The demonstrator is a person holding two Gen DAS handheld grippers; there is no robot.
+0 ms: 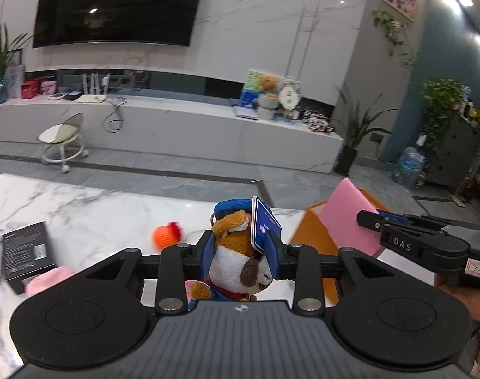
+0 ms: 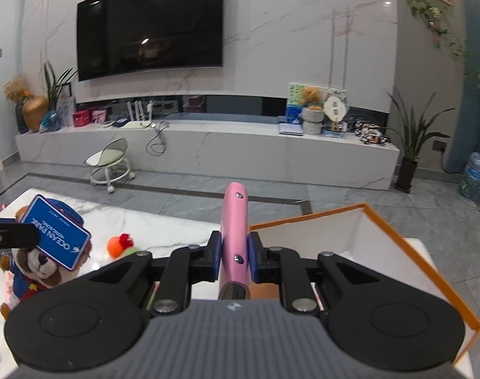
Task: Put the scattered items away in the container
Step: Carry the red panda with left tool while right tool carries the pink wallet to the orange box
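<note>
Pink thing (image 2: pixel 235 237) – flat, w/ a brush end – is sitting squeezed in the right gripper (image 2: pixel 235 260), up over the orange box (image 2: pixel 407 246). Left gripper (image 1: pixel 240 254) is hugging a toy bear (image 1: pixel 236 262) w/ a blue tag (image 1: pixel 265 225), above the marble table (image 1: pixel 82 202). Orange ball toy (image 1: pixel 165 235) is lying on the table near the bear – black box (image 1: pixel 28 249) too.

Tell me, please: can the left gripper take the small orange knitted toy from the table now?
Probably not yet. The left gripper is shut on the plush bear, so its jaws are full. The orange knitted toy itself lies uncovered on the marble table, just ahead.
</note>
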